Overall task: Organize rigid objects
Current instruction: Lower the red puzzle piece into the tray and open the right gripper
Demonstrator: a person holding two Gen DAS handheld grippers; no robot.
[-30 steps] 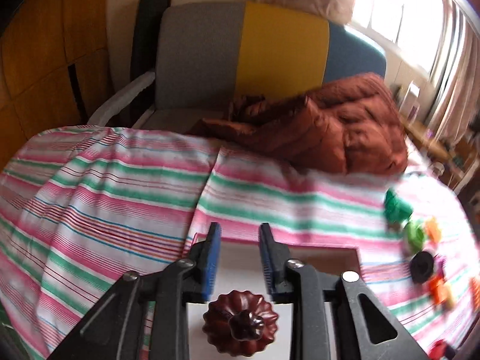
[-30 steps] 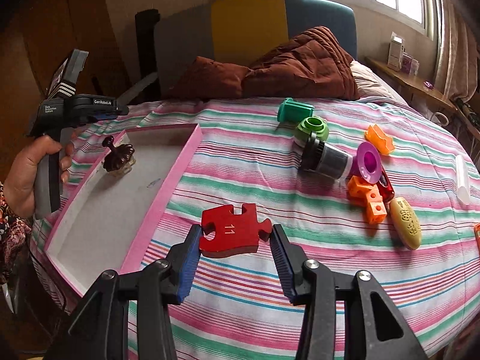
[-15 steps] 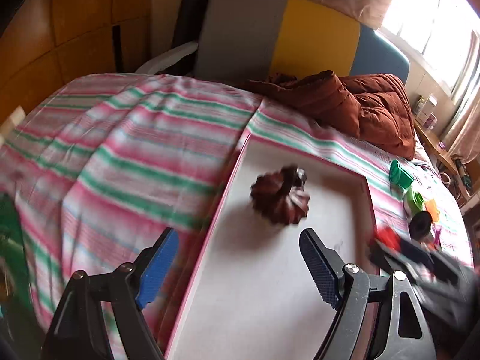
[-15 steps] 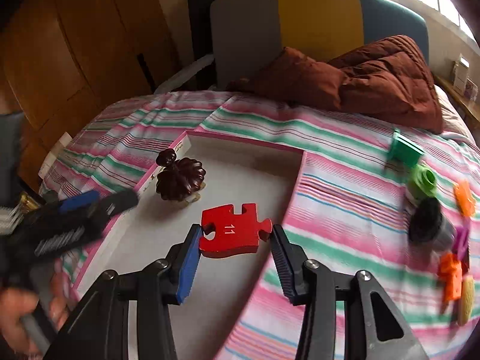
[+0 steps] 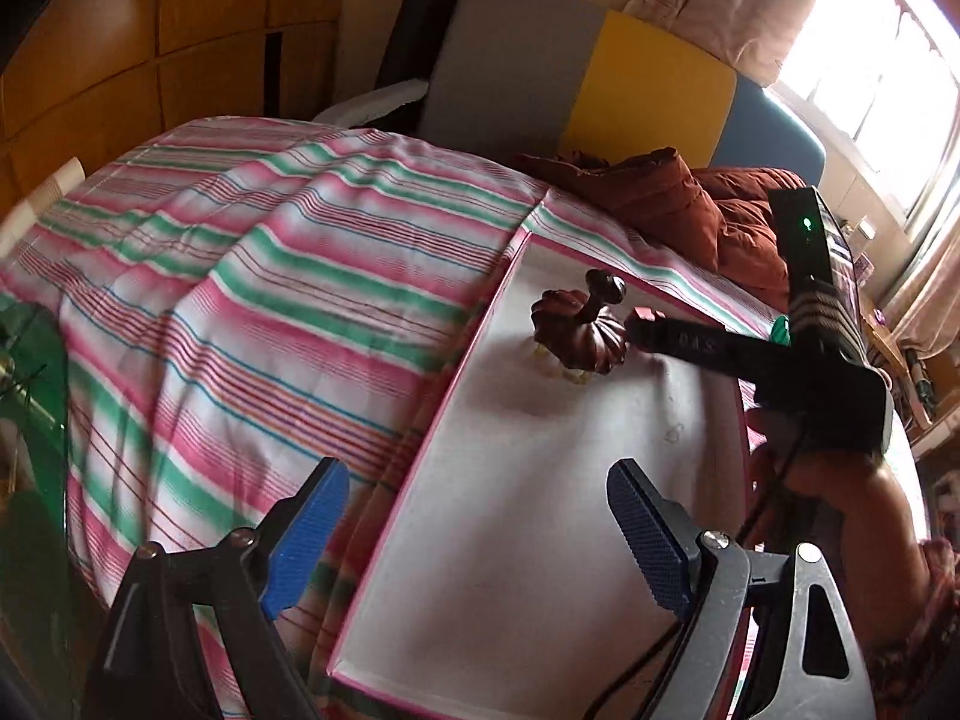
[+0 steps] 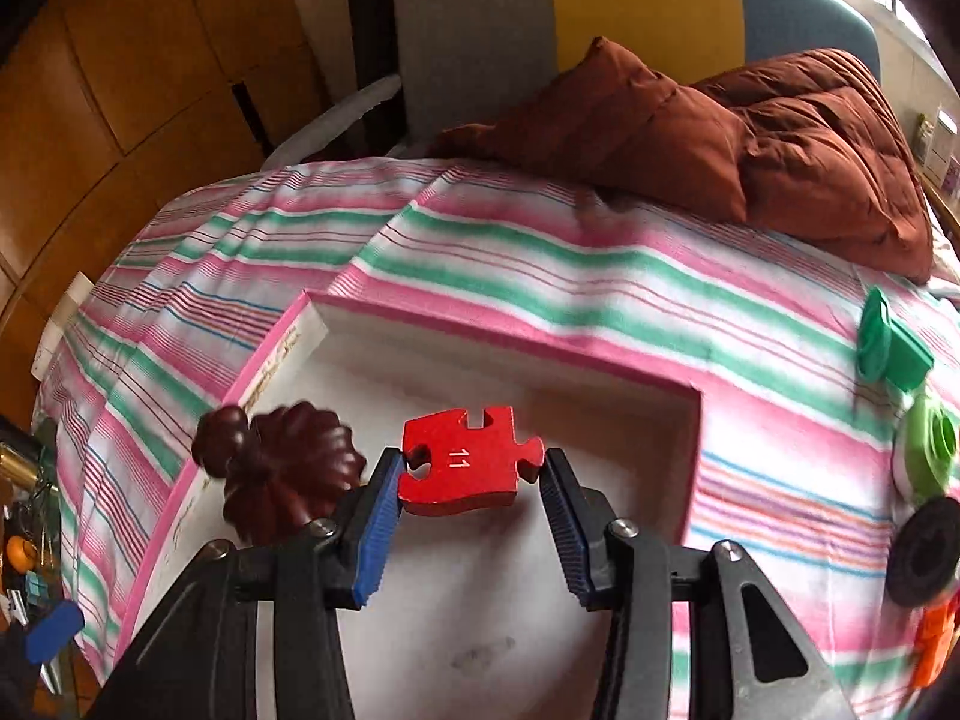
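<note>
A shallow white tray (image 5: pixel 540 570) with a pink rim lies on the striped cloth. Inside it, near the far left corner, a dark brown fluted piece with a knob (image 5: pixel 579 333) rests tilted. My left gripper (image 5: pixel 474 474) hangs over the tray's near left edge; its jaws are opening, with nothing between them. My right gripper (image 6: pixel 471 471) is shut on a red puzzle piece marked 11 (image 6: pixel 462 462) and holds it flat above the tray (image 6: pixel 456 630), just right of the brown piece (image 6: pixel 288 474). In the left wrist view the right gripper's black body (image 5: pixel 810 384) reaches in from the right.
Right of the tray, loose toys lie on the cloth: a green piece (image 6: pixel 891 348), a light green ring (image 6: pixel 927 450), a black round part (image 6: pixel 924 552), an orange block (image 6: pixel 936 642). A brown quilted cushion (image 6: pixel 750 138) and a chair stand behind. A hand (image 5: pixel 840 498) holds the right tool.
My left gripper let go of the brown piece in the tray, opened wide and drew back. My right gripper carried the red puzzle piece left from the cloth to above the tray.
</note>
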